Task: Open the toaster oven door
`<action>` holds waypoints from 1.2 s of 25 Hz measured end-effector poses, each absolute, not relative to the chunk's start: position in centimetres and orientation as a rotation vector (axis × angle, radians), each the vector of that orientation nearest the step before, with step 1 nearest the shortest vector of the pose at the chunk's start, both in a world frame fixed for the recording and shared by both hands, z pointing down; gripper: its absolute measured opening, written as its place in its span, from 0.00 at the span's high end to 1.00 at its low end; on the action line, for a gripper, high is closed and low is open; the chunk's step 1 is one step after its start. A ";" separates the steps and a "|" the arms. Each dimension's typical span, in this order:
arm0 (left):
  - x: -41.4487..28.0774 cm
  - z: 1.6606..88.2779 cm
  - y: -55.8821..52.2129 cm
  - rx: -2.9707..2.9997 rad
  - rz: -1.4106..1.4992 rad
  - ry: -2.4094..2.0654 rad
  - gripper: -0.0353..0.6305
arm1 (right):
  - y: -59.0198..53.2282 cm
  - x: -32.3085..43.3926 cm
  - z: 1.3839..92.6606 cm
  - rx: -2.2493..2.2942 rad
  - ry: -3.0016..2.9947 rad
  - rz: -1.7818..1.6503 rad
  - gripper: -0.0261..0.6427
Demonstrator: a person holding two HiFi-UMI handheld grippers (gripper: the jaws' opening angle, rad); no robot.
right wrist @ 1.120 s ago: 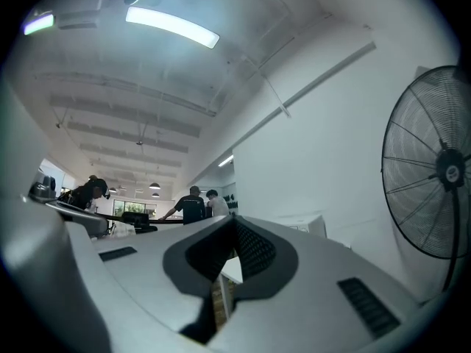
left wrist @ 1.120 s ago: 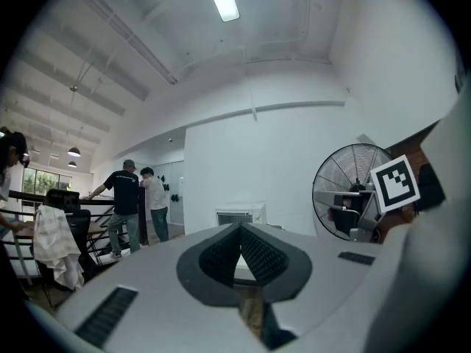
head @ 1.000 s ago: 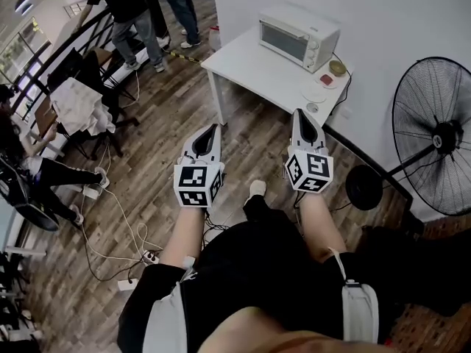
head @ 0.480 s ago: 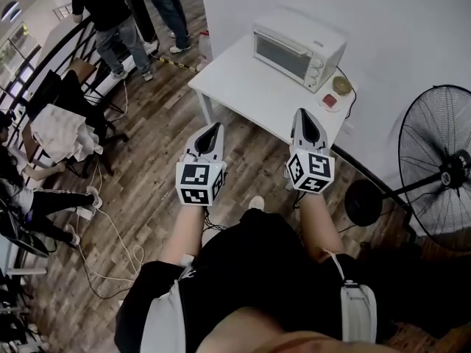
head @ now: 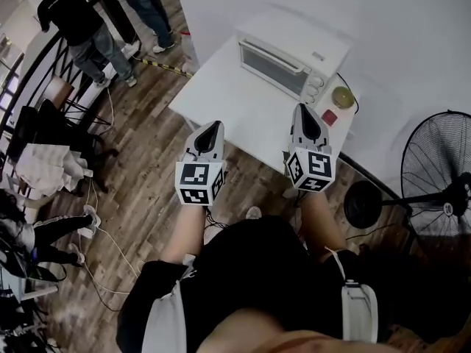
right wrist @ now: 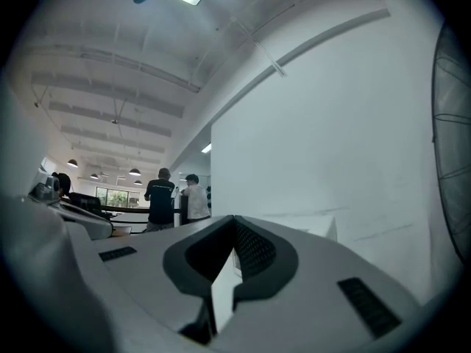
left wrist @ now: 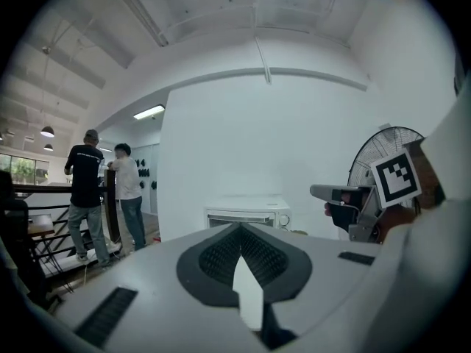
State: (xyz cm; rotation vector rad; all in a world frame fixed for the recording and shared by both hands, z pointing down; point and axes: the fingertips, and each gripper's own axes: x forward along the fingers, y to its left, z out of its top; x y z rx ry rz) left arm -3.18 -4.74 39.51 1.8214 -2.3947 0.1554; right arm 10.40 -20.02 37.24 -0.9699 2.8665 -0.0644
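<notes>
The white toaster oven [head: 283, 54] stands with its door closed at the back of a white table [head: 213, 98], against the wall. My left gripper [head: 214, 126] hovers shut and empty over the table's near edge. My right gripper [head: 302, 109] is also shut and empty, over the table's near right part, short of the oven. In the left gripper view the toaster oven [left wrist: 246, 215] sits straight ahead beyond the closed left gripper [left wrist: 239, 227], and the right gripper [left wrist: 333, 194] shows at the right. In the right gripper view the right gripper [right wrist: 234, 218] is shut, with a white box [right wrist: 316, 226] partly hidden behind it.
A big floor fan [head: 441, 190] stands right of the table. A small round dish [head: 343, 96] and a red item [head: 329, 116] lie beside the oven. Two people [head: 81, 17] stand by a railing at the far left; chairs and cables [head: 96, 226] cover the wood floor.
The view has closed in on the table, and the toaster oven now sits nearer and larger. Both grippers hold the same pose, shut, and now reach over the table's edge.
</notes>
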 end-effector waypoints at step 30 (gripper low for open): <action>-9.0 39.7 -24.7 2.360 0.180 -1.908 0.93 | -32.3 7.3 39.6 -1.557 2.664 -0.128 0.96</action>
